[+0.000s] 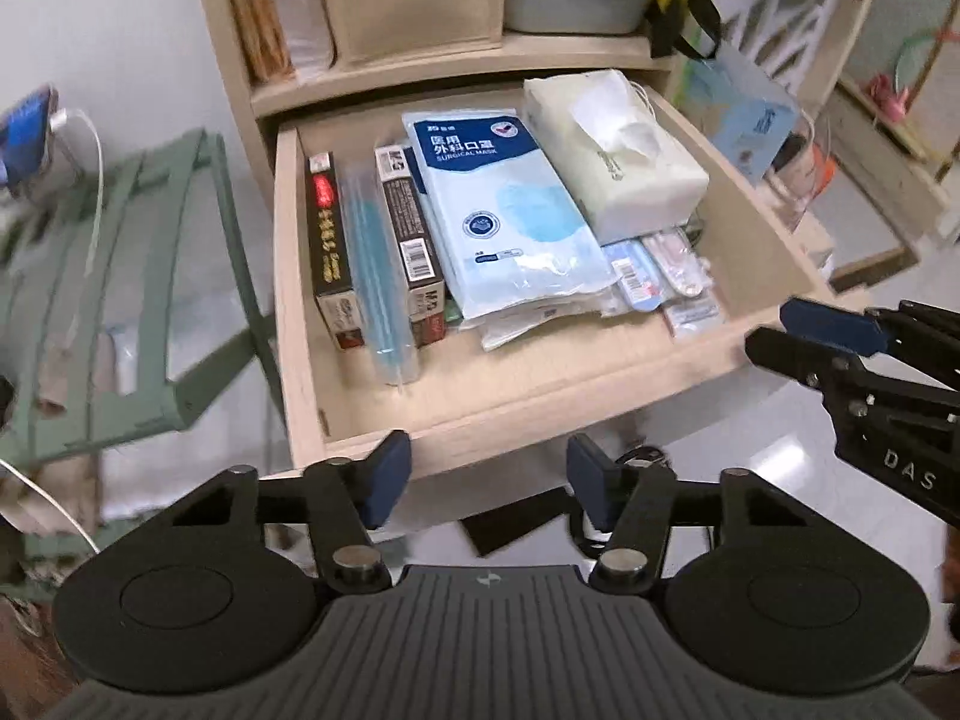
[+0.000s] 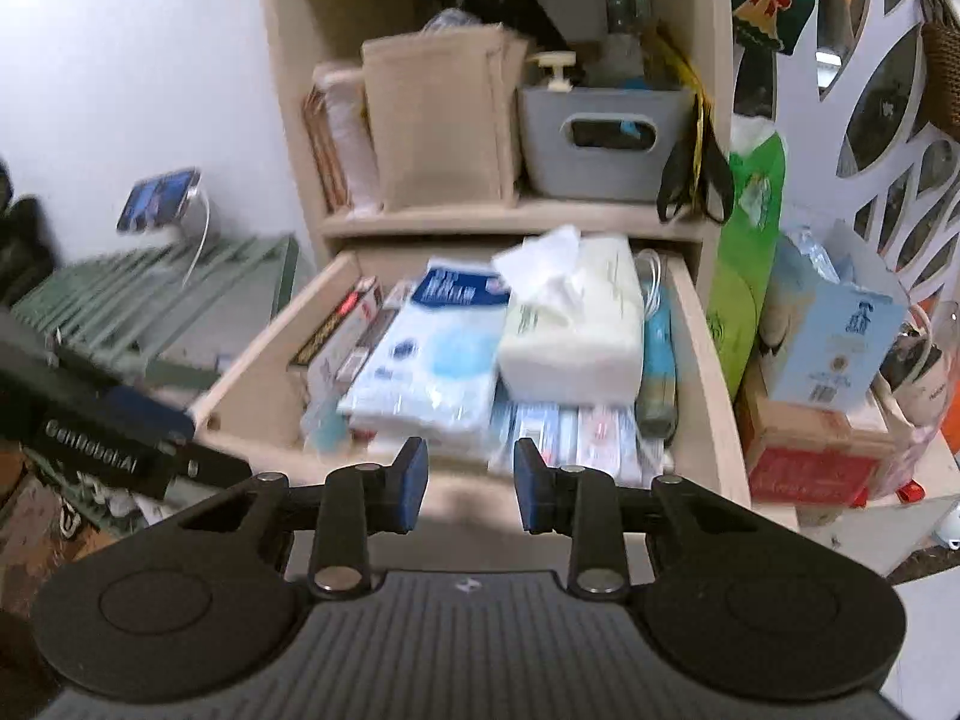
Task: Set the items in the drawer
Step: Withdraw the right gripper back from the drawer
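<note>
The pale wooden drawer [image 1: 540, 396] stands pulled out and holds several items. A white tissue pack [image 1: 612, 144] lies at its back right, a blue surgical mask pack [image 1: 510, 210] in the middle, and two dark boxes [image 1: 327, 240] with a clear blue-filled packet [image 1: 372, 252] on the left. My left gripper [image 1: 489, 483] hovers just before the drawer's front edge, open, nothing between its pads. My right gripper [image 2: 472, 483] is over the front edge, its pads a narrow gap apart and empty; the left wrist view has it [image 1: 828, 336] off the drawer's right corner. The right wrist view shows the tissue pack [image 2: 576, 324] and mask pack [image 2: 432, 348] blurred.
Above the drawer a shelf carries a beige fabric bin [image 2: 438, 120] and a grey bin [image 2: 606, 138]. A green slatted rack [image 1: 120, 276] stands to the left, with a phone on a stand [image 2: 159, 198]. To the right sit a green bag [image 2: 750, 252] and a light blue box [image 2: 834, 336].
</note>
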`<state>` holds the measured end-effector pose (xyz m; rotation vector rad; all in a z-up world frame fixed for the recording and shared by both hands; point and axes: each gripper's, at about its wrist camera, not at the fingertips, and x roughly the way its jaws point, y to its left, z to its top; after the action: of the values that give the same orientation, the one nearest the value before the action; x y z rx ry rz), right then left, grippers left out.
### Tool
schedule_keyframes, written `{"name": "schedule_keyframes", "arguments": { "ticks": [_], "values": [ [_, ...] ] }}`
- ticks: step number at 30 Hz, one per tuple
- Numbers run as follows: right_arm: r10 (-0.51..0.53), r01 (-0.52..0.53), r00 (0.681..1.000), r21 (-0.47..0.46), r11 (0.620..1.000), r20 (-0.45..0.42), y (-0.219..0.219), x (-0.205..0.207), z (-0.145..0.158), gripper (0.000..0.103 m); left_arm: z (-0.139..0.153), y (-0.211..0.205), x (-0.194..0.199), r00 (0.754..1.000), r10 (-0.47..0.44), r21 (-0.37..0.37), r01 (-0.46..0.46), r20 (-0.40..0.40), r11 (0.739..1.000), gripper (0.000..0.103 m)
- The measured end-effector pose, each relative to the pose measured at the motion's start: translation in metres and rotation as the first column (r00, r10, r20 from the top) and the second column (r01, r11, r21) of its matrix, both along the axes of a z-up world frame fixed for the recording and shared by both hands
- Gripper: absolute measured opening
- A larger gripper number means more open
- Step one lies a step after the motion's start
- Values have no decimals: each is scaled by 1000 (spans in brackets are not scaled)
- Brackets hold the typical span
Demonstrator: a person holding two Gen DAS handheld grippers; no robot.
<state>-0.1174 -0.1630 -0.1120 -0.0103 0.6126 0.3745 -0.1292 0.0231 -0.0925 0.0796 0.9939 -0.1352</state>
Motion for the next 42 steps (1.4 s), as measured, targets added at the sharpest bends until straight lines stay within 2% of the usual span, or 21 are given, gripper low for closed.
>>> {"name": "schedule_keyframes", "arguments": {
  "ticks": [2, 4, 6, 12, 18, 26, 34, 42],
  "values": [
    [-10, 11, 999, 24, 1000, -40, -2, -6, -4, 21, 1, -4, -3, 1000, -22, 7, 22, -8, 1000, 40],
    [-13, 15, 998, 37, 999, -67, -3, -11, -7, 19, 0, -6, -4, 999, -43, -20, 43, -32, 999, 33],
    [-12, 14, 997, 24, 1000, -74, -3, -16, -10, 18, -3, -7, -4, 996, -60, -57, 56, -63, 997, 32],
    [-58, 60, 994, 23, 998, -91, -8, -13, -19, 19, -16, 4, 5, 994, 24, -138, -39, -110, 990, 32],
    [-84, 91, 989, 57, 994, -125, -11, 4, -25, 18, -22, 17, 17, 981, 88, -259, -133, -175, 957, 32],
    [-77, 82, 992, 50, 995, -104, -9, 21, -25, 18, -19, 12, 25, 980, 126, -258, -163, -153, 952, 32],
    [-65, 70, 995, 52, 996, -79, -8, 60, -21, 18, -12, 5, 49, 984, 149, -233, -168, -97, 958, 32],
    [-35, 33, 999, 62, 998, 32, -10, 95, 8, 19, -9, 6, 79, 983, 166, -232, -180, -77, 956, 32]
  ]
}}
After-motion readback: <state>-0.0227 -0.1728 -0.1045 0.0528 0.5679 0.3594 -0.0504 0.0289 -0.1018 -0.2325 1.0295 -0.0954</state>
